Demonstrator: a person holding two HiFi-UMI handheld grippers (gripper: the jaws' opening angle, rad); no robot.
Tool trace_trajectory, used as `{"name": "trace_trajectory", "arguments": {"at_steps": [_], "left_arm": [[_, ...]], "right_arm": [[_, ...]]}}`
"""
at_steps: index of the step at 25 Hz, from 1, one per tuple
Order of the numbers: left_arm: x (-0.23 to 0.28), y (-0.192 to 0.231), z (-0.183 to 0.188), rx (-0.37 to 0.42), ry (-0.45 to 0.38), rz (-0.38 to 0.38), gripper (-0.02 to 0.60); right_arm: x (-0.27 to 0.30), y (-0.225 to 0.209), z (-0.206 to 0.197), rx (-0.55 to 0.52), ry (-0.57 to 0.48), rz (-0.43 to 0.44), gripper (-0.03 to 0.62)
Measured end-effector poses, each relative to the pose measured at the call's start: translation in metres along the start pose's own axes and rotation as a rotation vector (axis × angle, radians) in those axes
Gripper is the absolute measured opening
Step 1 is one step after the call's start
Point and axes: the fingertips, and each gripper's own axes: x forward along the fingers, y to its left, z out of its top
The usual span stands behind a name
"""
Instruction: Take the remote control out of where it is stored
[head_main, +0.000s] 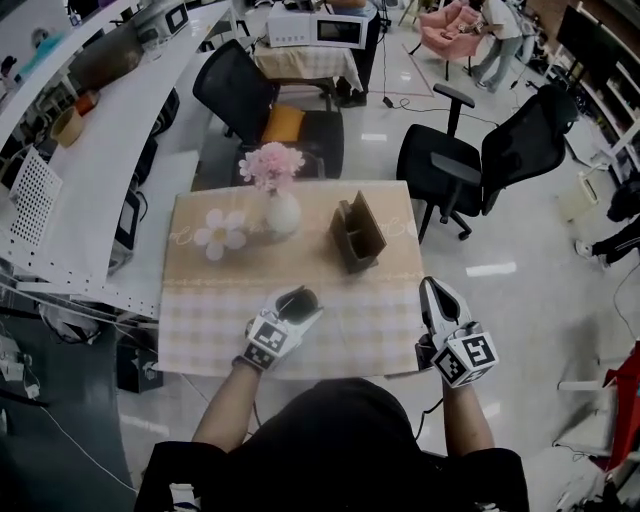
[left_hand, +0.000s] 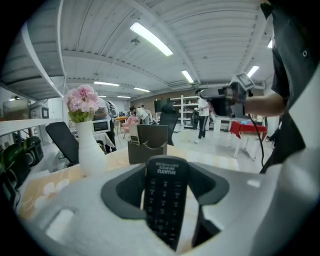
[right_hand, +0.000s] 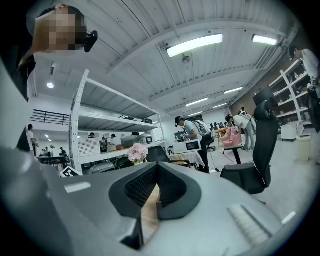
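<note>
Left gripper (head_main: 299, 301): it is clamping the black remote control (left_hand: 164, 200) between widely spread jaws, keypad facing the camera. The remote is sitting clear of the brown holder (head_main: 356, 235), which is standing straight ahead of this claw, with the white vase (left_hand: 91, 150) ahead-left.

Right gripper (right_hand: 157, 174): its jaws are meeting at the tips and gripping nothing.

One camera overhead, two low on the claws

The head view looks steeply down on the tabletop (head_main: 220, 300) from above its near side. The left gripper view rides just behind the left claw (head_main: 297, 303), facing level across to the vase (head_main: 283, 213) and brown holder (head_main: 357, 235), both shared with the head view. The right gripper view, on the right claw (head_main: 437, 295), tilts up toward the ceiling (right_hand: 200, 75).
</note>
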Motion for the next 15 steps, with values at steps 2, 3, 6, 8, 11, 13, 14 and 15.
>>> {"name": "trace_trajectory", "arguments": {"at_steps": [2, 3, 6, 8, 11, 13, 14, 15], "left_arm": [[0.01, -0.006, -0.003, 0.017, 0.026, -0.027, 0.255], [0.014, -0.009, -0.004, 0.031, 0.04, -0.039, 0.255], [0.028, -0.019, -0.006, 0.063, 0.064, -0.077, 0.255], [0.037, -0.023, -0.009, 0.065, 0.075, -0.106, 0.255], [0.049, -0.025, -0.011, 0.06, 0.095, -0.135, 0.255], [0.057, -0.025, -0.014, 0.057, 0.113, -0.143, 0.253], [0.061, -0.025, -0.016, 0.055, 0.124, -0.148, 0.253], [0.064, -0.026, -0.018, 0.053, 0.134, -0.153, 0.253]], "right_arm": [[-0.002, -0.005, -0.003, 0.012, 0.007, -0.016, 0.005], [-0.004, -0.007, -0.005, 0.019, 0.011, -0.024, 0.005], [-0.007, -0.014, -0.008, 0.027, 0.024, -0.045, 0.005], [-0.011, -0.018, -0.01, 0.03, 0.031, -0.057, 0.005], [-0.016, -0.025, -0.013, 0.038, 0.038, -0.077, 0.005], [-0.018, -0.03, -0.016, 0.038, 0.047, -0.088, 0.005], [-0.018, -0.032, -0.017, 0.037, 0.051, -0.093, 0.005], [-0.018, -0.034, -0.018, 0.035, 0.054, -0.098, 0.005]]}}
